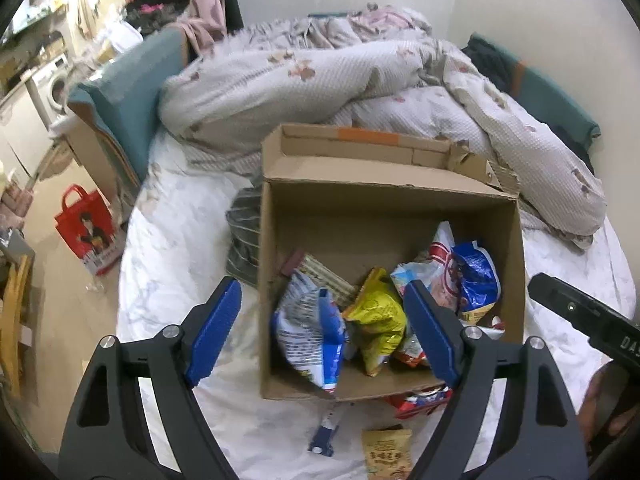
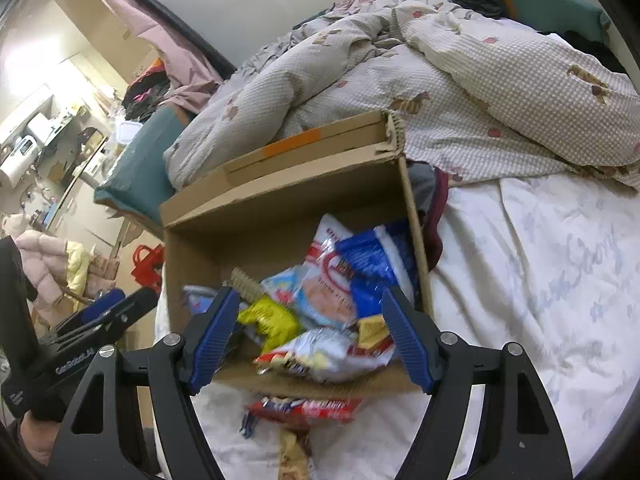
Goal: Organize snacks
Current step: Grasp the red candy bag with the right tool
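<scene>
Here the bed (image 1: 168, 320) carries a rumpled quilt (image 1: 320, 76) and, nearer, an open cardboard box (image 1: 280, 280) holding snack bags, a yellow bag (image 1: 378, 312) among them. A red packet (image 2: 308, 408) and a tan packet (image 1: 386, 454) lie on the sheet just outside it. The left gripper (image 1: 324, 328) and right gripper (image 2: 308, 332) hang spread wide above the box, holding nothing.
</scene>
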The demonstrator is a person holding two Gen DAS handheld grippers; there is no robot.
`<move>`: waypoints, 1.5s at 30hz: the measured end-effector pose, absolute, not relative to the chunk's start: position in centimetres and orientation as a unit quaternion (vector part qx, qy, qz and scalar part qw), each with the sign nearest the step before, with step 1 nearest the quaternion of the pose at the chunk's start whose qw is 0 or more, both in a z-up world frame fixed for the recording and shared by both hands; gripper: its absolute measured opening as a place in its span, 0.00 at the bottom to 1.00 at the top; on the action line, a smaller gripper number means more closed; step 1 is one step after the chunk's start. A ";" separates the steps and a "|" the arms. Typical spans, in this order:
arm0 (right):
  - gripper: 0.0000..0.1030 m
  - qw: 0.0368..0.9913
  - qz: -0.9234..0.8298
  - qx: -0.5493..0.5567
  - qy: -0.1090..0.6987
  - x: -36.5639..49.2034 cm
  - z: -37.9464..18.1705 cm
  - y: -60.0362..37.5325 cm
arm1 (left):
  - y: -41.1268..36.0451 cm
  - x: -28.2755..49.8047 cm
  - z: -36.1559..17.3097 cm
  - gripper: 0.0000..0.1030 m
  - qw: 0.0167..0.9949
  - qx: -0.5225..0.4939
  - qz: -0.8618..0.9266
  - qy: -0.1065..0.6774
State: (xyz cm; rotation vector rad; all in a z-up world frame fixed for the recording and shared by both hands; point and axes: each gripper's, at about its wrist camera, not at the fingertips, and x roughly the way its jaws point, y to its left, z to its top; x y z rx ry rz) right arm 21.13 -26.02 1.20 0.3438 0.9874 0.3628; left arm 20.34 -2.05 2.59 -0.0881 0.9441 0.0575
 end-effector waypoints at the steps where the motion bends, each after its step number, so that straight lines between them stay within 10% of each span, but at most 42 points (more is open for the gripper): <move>1: 0.74 0.851 0.176 0.163 0.468 20.8 1.4 -25.9 | -1.9 20.0 2.7 0.79 0.890 -0.042 0.027 0.454; 30: 0.83 0.784 0.154 0.170 0.577 12.5 -5.4 -24.9 | 3.8 10.5 -3.3 0.82 0.835 -0.115 0.019 0.538; 45: 0.96 0.829 0.127 -0.029 0.544 15.7 -10.7 -15.8 | 5.4 10.4 -4.3 0.82 0.819 -0.164 0.024 0.549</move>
